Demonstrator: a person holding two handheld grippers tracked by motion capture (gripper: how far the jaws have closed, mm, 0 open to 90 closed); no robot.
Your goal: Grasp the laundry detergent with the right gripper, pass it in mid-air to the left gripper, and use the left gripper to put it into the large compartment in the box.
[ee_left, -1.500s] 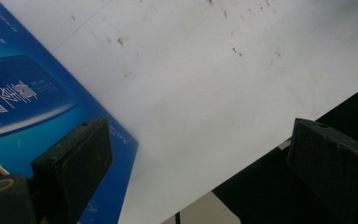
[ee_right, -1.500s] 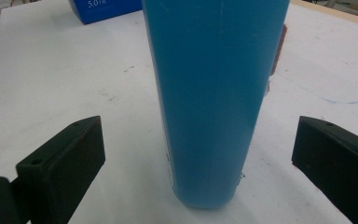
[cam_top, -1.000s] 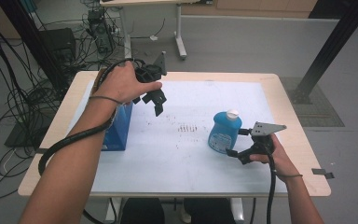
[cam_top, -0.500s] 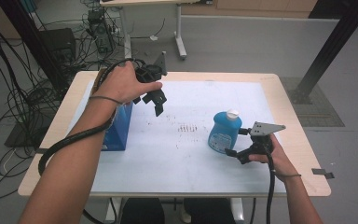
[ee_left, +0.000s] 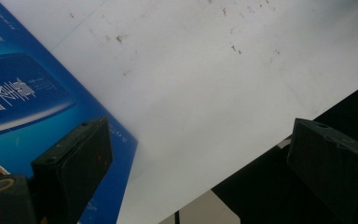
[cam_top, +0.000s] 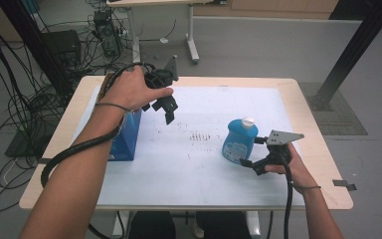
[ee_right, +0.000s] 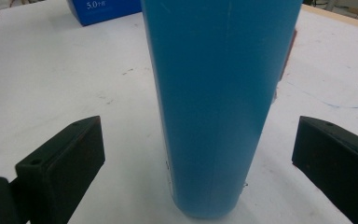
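Note:
A blue bottle (cam_top: 238, 142) with a white cap stands upright on the white sheet at the right of the table. My right gripper (cam_top: 253, 156) is open just to its right; in the right gripper view the bottle (ee_right: 214, 102) stands between the two wide-apart jaws, touching neither. A blue box (cam_top: 128, 137) stands at the table's left. My left gripper (cam_top: 163, 107) hovers open above the sheet, just right of the box. In the left gripper view the box (ee_left: 32, 107) lies behind the left jaw, with nothing between the jaws.
The white sheet (cam_top: 189, 164) covers most of the wooden table (cam_top: 328, 164); faint dark marks dot its middle. Cables and equipment lie on the floor at the left. A black post rises beyond the table's right corner.

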